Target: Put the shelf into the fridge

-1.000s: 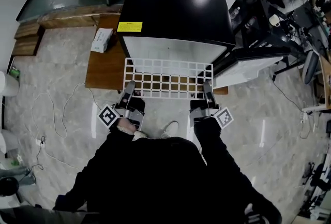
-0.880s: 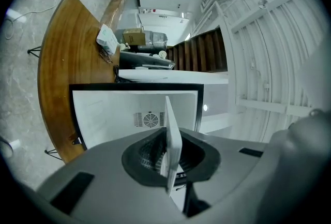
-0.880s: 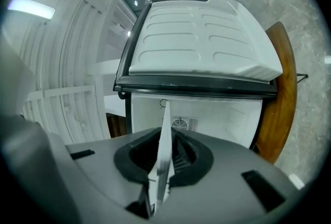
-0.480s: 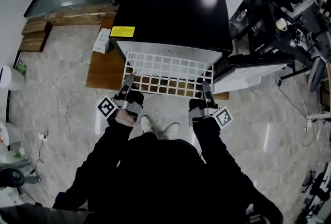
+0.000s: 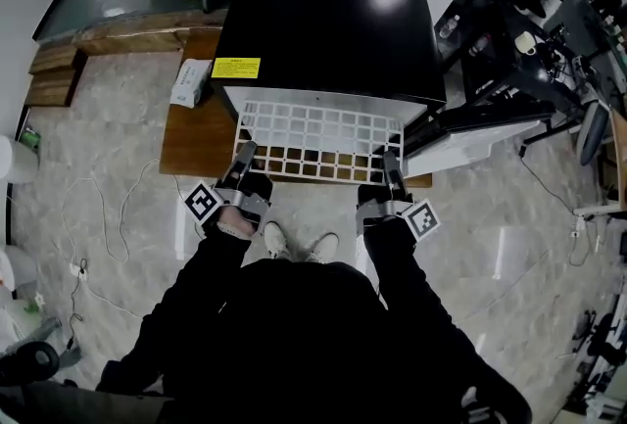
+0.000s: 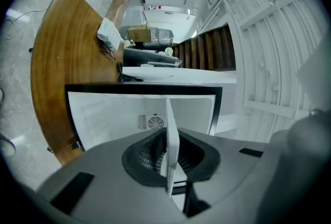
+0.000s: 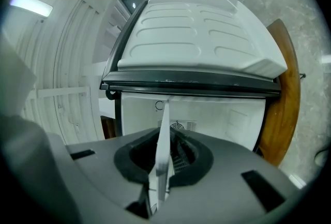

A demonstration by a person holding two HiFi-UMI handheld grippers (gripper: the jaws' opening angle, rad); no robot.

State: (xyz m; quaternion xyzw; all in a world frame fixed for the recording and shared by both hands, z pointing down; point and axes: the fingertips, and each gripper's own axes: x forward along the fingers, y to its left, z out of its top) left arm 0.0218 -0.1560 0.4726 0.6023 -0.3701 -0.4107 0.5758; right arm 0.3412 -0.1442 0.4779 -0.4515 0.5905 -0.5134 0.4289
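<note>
Shelf [image 5: 318, 130] showing white, open grid pattern. Fridge [image 5: 328, 21] showing glossy black top, white interior, yellow label [image 5: 238, 68]. You are wearing black sleeves [image 5: 196, 300]. Board [image 5: 191, 138] showing brown wood grain; floor [image 5: 118, 128] showing grey marbling.

Open fridge cavity [image 6: 114, 114] at twelve o'clock, spanned by the wire shelf [image 5: 318, 118]; hemmed at two o'clock by the swung-out door [image 5: 480, 123], at ten by a tissue pack [image 5: 190, 81].
</note>
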